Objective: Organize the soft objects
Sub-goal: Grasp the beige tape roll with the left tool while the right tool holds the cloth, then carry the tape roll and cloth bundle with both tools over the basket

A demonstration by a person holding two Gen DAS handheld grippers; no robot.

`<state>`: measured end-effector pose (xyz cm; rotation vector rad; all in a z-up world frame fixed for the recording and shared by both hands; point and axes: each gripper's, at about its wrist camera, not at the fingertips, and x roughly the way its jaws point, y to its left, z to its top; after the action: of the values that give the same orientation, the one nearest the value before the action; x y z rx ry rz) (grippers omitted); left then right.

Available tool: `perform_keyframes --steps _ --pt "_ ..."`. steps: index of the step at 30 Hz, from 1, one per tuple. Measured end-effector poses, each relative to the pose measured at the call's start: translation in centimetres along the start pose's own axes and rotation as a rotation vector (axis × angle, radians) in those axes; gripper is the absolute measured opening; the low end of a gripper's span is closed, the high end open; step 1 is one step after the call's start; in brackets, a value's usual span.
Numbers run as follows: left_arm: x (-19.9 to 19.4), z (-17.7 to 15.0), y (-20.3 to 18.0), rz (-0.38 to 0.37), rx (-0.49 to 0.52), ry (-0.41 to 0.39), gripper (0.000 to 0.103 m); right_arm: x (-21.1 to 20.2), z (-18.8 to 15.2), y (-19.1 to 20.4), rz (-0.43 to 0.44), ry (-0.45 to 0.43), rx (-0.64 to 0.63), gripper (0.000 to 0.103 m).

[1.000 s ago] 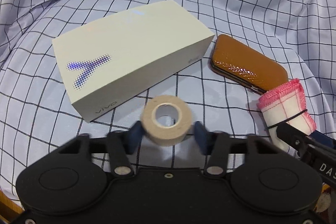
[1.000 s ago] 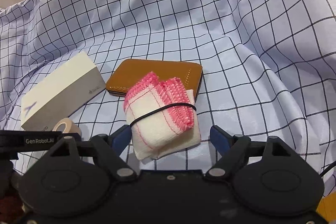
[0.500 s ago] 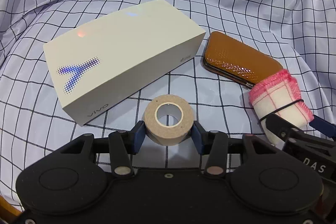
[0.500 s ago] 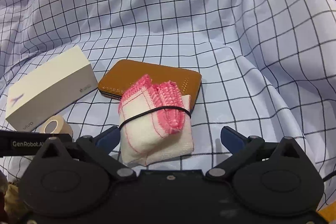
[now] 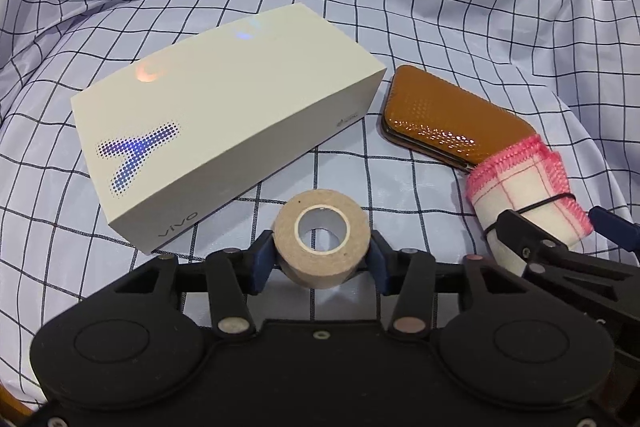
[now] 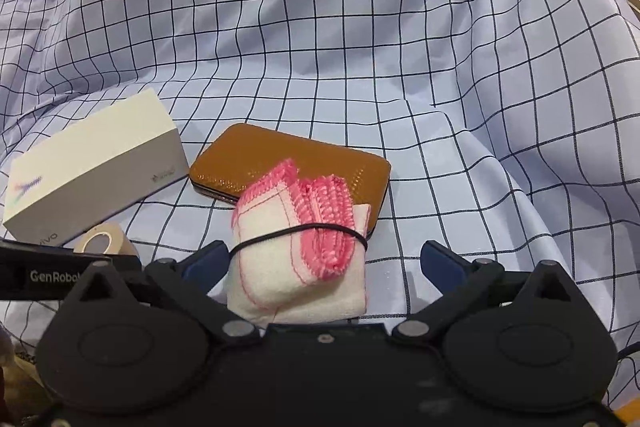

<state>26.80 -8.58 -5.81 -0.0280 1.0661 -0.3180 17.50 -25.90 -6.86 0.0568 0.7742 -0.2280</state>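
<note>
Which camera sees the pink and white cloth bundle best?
The right wrist view. The cloth bundle sits in the middle there, whole, with its black band around it. In the left wrist view the cloth bundle is off at the right edge, partly hidden behind the other claw.

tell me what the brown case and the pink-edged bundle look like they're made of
Brown case: looks like leather or faux leather, glossy, with rows of tiny perforations catching light. Pink-edged bundle: soft white woven cloth, matte, with fuzzy pink overlock stitching, held folded by a thin black elastic band.
</note>
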Motion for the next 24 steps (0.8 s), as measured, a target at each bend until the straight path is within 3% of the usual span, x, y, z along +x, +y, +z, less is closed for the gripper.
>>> perform_keyframes --steps 16,17,19,21,24 --pt "-4.3 -1.8 0.9 -0.013 -0.022 -0.034 0.048 0.5 0.3 2.1 -0.032 0.009 -0.069 0.101" --pt "-4.6 -2.1 0.9 -0.010 -0.020 -0.035 0.048 0.6 0.2 2.2 -0.043 0.007 -0.075 0.100" --pt "-5.2 -2.8 1.0 -0.011 -0.018 -0.038 0.048 0.7 -0.1 2.2 -0.050 0.013 -0.086 0.086" --pt "-5.8 -3.4 1.2 -0.018 -0.024 -0.037 0.048 0.5 -0.1 2.0 -0.007 0.028 -0.075 0.077" --pt "-6.8 -4.4 1.3 -0.023 -0.027 -0.044 0.048 -0.5 -0.2 2.1 -0.025 0.015 -0.076 0.077"
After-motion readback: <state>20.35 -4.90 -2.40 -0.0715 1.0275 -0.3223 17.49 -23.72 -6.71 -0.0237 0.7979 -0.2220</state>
